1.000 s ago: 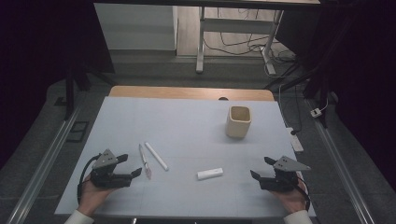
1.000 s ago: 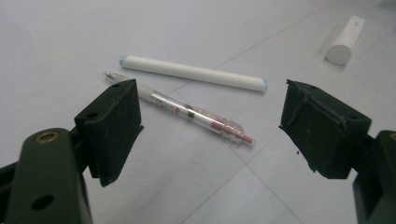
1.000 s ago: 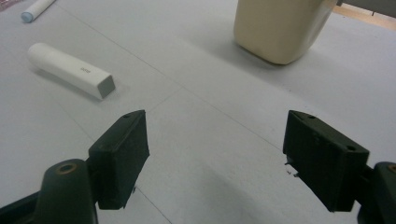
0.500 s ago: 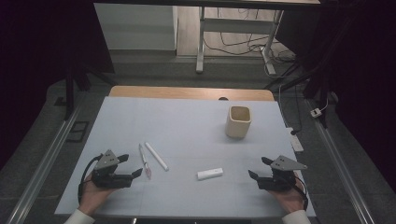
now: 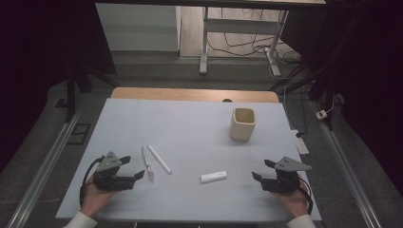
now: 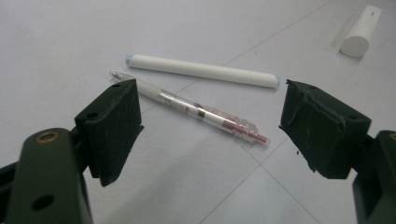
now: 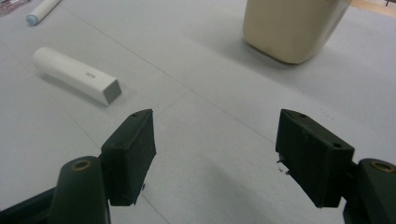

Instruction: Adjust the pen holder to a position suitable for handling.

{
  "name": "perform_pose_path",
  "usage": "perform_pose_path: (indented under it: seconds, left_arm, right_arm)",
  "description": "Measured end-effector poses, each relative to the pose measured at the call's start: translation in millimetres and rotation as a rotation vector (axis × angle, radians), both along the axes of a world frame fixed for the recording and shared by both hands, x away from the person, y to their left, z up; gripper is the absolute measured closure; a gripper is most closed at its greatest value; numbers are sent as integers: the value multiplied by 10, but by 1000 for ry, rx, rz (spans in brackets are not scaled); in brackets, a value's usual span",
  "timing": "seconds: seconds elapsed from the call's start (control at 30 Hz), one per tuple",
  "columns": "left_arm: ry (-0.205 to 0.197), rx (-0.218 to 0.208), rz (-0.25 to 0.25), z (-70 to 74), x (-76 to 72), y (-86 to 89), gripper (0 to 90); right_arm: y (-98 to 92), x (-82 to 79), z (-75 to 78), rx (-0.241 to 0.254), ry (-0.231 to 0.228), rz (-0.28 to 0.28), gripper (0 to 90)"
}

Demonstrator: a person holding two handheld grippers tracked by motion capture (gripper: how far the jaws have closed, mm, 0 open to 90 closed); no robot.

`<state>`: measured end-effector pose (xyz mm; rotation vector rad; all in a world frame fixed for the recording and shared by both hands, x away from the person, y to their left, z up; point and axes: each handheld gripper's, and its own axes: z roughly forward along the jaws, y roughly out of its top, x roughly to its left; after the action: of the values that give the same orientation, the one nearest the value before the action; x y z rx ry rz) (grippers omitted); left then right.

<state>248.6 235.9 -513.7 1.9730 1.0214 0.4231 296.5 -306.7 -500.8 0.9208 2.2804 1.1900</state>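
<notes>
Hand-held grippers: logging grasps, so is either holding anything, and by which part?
Nothing is held. Left hand-held gripper is open before the pen; right hand-held gripper is open over bare table.

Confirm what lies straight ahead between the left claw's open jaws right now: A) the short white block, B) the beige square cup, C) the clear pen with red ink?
C: in the left gripper view the clear pen with red ink lies on the table between the left claw's open jaws.
</notes>
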Motion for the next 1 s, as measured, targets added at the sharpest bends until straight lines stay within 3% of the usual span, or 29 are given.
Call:
perform_pose_path:
  seconds: [0.5,1.0]
  left_arm:
    - [2,3,4,-12,-1,12,208]
    - [3,4,8,-16,16,30,211]
  right_arm:
    - [93,129,57,-1,7,-19,327]
    - [126,419,51,1,32,-88,407]
